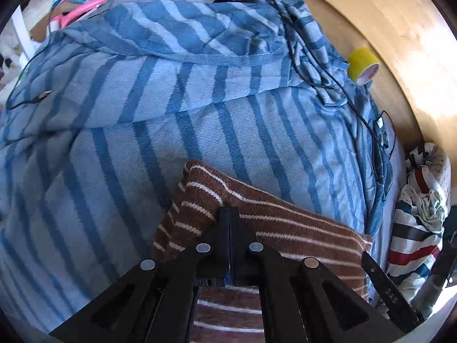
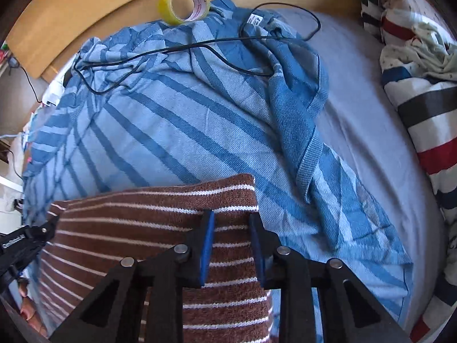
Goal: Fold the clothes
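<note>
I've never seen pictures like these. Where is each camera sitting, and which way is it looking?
Left wrist view: mounted on the left gripper, looking steeply down its closed fingers at the brown striped garment on the blue striped blanket.
Right wrist view: mounted on the right gripper, looking down its parted fingers at the same garment's edge; the left gripper and fingertips of a hand show at lower left.
Shared: garment, blanket, yellow tape roll, black cable.
</note>
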